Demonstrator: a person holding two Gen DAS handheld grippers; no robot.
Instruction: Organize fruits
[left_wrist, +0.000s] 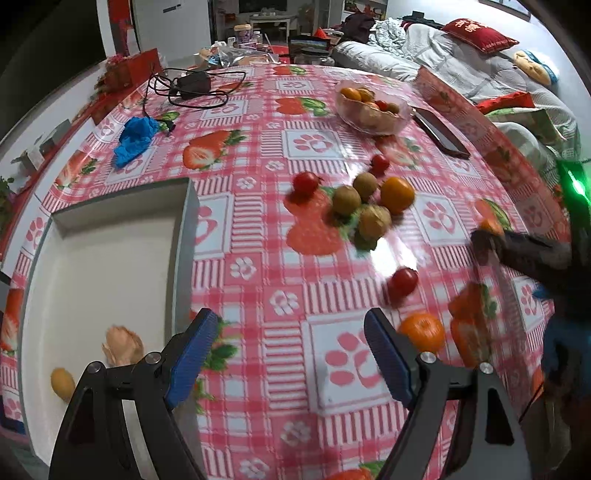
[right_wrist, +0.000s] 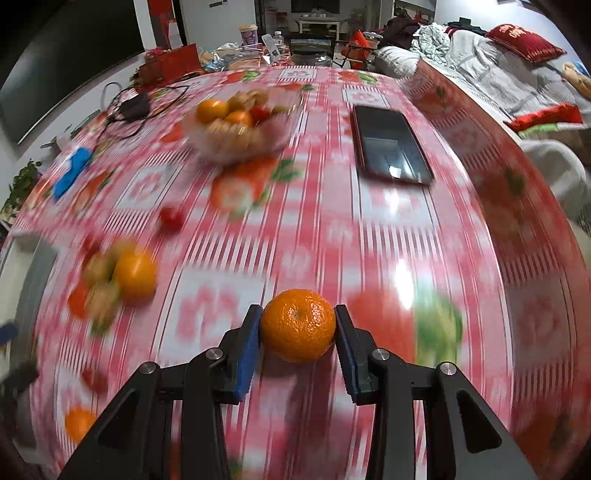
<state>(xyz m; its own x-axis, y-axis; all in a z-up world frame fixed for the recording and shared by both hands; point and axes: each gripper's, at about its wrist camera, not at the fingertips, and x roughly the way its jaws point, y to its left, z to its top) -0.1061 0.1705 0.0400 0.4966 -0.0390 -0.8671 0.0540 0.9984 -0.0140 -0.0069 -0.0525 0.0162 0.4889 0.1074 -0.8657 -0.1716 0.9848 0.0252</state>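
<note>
My right gripper (right_wrist: 298, 326) is shut on an orange mandarin (right_wrist: 298, 325) and holds it above the red checked tablecloth; in the left wrist view it shows blurred at the right (left_wrist: 491, 236). My left gripper (left_wrist: 291, 350) is open and empty, just right of a white tray (left_wrist: 110, 236). The tray holds a peach-coloured fruit (left_wrist: 122, 345) and a small yellow one (left_wrist: 62, 384). A cluster of kiwis (left_wrist: 347, 199) and an orange (left_wrist: 397, 195) lies mid-table, with cherry tomatoes (left_wrist: 404, 281) and a mandarin (left_wrist: 423, 331) nearby.
A clear bowl of fruit (left_wrist: 373, 107) stands at the far side. A black phone (right_wrist: 389, 146) lies near the right edge. A blue cloth (left_wrist: 135, 138) and a black charger with cables (left_wrist: 192, 86) lie at the far left.
</note>
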